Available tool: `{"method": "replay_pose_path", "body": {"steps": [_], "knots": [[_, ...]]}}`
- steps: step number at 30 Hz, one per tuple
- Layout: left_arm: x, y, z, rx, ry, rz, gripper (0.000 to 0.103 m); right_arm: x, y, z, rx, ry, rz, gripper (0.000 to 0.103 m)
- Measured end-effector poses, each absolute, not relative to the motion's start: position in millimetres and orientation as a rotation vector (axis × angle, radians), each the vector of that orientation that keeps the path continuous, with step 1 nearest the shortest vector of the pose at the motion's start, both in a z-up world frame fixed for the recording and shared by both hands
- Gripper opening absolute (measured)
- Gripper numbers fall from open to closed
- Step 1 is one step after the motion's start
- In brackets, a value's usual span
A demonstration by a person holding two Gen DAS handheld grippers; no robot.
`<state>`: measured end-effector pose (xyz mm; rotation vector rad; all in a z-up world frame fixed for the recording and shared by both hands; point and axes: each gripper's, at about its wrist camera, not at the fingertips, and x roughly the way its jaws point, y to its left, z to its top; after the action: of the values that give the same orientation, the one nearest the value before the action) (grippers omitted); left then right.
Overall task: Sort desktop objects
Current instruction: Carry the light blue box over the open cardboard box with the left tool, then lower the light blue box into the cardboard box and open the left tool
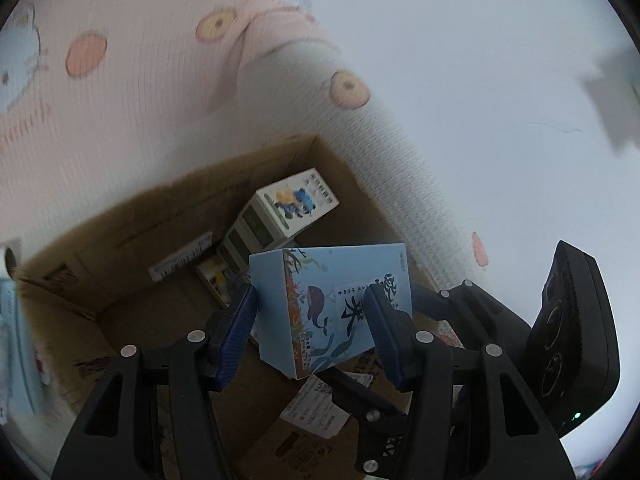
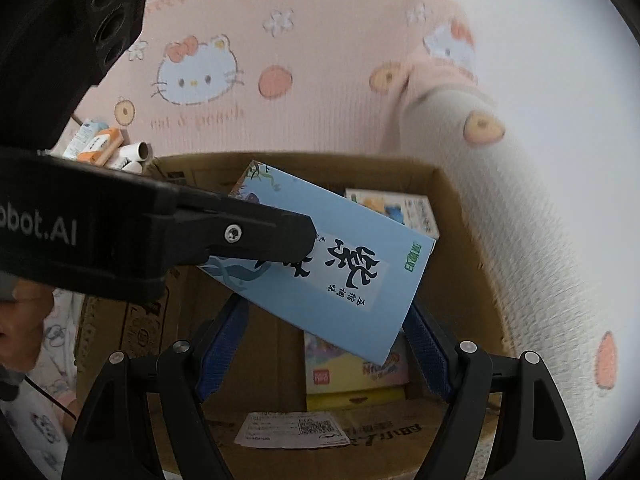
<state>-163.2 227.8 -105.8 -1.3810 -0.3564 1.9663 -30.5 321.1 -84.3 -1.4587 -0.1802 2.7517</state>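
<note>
Blue box (image 1: pixel 332 304): left wrist view; light blue carton with a whale and seaweed print, tilted, held above the open carton.
Left gripper (image 1: pixel 312 320): clamped on the blue box, one blue pad on its plain side face, the other on its printed face.
Carton (image 1: pixel 132 240): brown cardboard, open at the top, under the blue box.
White box (image 1: pixel 288 208): inside the carton, beyond the blue box, leaning against the far wall; cartoon figures on its top face.
Other contents: a small yellow-printed pack (image 1: pixel 214 278) lies on the carton floor just left of the blue box; a white label (image 1: pixel 316 408) sits below the blue box.
Blanket (image 1: pixel 160 80): pink with cat and peach prints, behind the carton.

Blue box (image 2: pixel 340 272): right wrist view; tilted over the carton (image 2: pixel 460 248), large dark characters on a white panel facing the camera.
Left gripper (image 2: pixel 296 240): its black finger reaches in from the left and presses on the blue box's face.
Right gripper (image 2: pixel 324 348): fingers spread wide apart, holding nothing; the blue box's lower corner hangs between them, whether it touches a pad I cannot tell.
Carton contents: white box (image 2: pixel 400 210) at the far wall behind the blue box; a colourful pack (image 2: pixel 352 372) on the floor beneath it.
Label (image 2: pixel 292 430): white sticker on the carton's near flap.
Small boxes (image 2: pixel 100 146): orange and white, outside the carton to its far left.
Blanket (image 2: pixel 300 60): behind the carton.
</note>
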Motion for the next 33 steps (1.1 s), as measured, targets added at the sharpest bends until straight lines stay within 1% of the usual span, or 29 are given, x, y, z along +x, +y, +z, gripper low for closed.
{"method": "replay_pose_path", "body": {"steps": [4,7,9,11,15,18,22,23,25,27,30,33], "knots": [[-175,236,-129,-1.468,-0.445,1.906,0.059,-40,336,-100,-1.635,-0.172,2.679,0.078],[-176,248,-139,-1.502,-0.409,1.925,0.059,-50,345,-113,-1.755,-0.160,2.606,0.078],[-177,256,-145,-1.517,-0.376,1.946,0.057,-56,348,-121,-1.812,-0.172,2.564,0.078],[-180,261,-153,-1.541,-0.373,1.941,0.057,-63,356,-129,-1.854,-0.145,2.543,0.078],[-186,258,-171,-1.600,-0.486,1.917,0.056,-67,364,-143,-1.939,-0.119,2.500,0.077],[-190,257,-184,-1.646,-0.539,1.882,0.051,-71,370,-155,-2.000,-0.063,2.437,0.077],[-192,252,-198,-1.679,-0.594,1.869,0.045,-72,373,-162,-2.035,-0.056,2.400,0.074],[-193,251,-200,-1.684,-0.608,1.868,0.045,-72,373,-162,-2.038,-0.049,2.401,0.073],[-194,247,-208,-1.700,-0.649,1.861,0.045,-72,373,-164,-2.056,-0.068,2.394,0.069],[-196,243,-216,-1.735,-0.677,1.855,0.044,-70,369,-168,-2.103,-0.120,2.364,0.056],[-197,240,-226,-1.768,-0.708,1.825,0.043,-68,367,-173,-2.142,-0.135,2.333,0.052],[-197,240,-237,-1.796,-0.722,1.796,0.038,-68,371,-172,-2.127,-0.087,2.315,0.047]]}}
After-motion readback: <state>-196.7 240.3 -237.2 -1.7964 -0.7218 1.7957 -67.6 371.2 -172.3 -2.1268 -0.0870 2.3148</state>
